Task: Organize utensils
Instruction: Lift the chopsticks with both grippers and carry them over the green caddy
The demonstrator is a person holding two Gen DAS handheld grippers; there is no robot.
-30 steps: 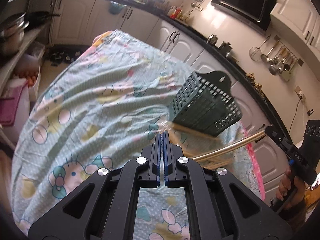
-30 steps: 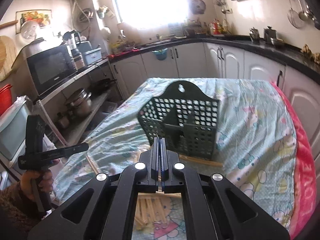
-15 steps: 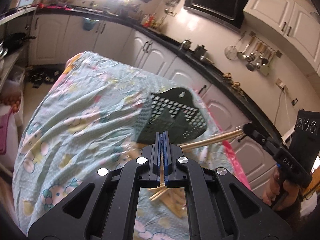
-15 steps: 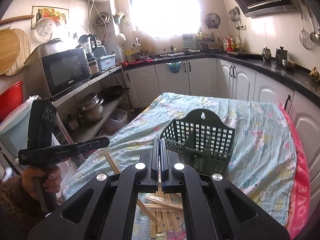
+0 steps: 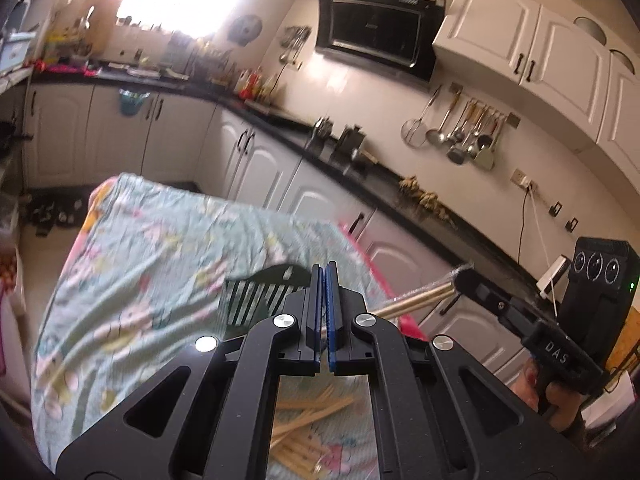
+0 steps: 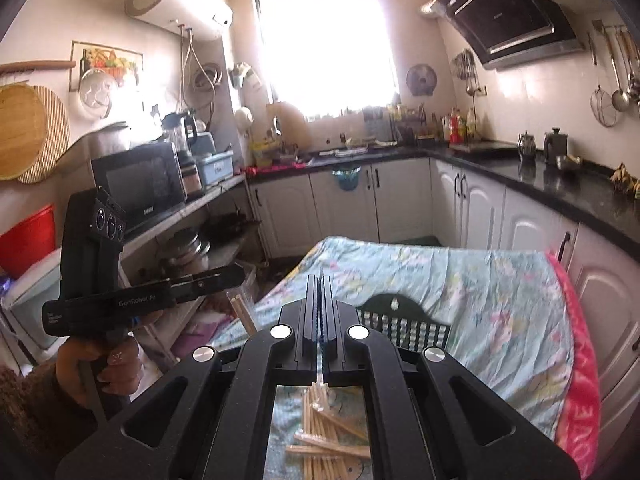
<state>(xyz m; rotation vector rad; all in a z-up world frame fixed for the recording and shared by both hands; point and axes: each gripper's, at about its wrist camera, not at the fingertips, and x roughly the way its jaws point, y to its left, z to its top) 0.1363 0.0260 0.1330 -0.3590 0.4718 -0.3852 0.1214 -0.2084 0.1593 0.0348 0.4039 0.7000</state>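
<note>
Right wrist view: chopsticks [image 5: 416, 299] are pinched by the right gripper [image 5: 460, 278]; another pair [image 6: 242, 312] is clamped by the left gripper [image 6: 240, 274], basket [image 6: 404, 320] beyond.

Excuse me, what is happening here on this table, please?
A person holds a two-finger gripper in each hand above a table with a pale green cartoon-print cloth. The right gripper is shut on a wrapped pair of wooden chopsticks. The left gripper also grips a pair of wooden chopsticks. More loose wooden chopsticks lie on the cloth before the dark green perforated plastic basket, where nothing seems placed yet.
</note>
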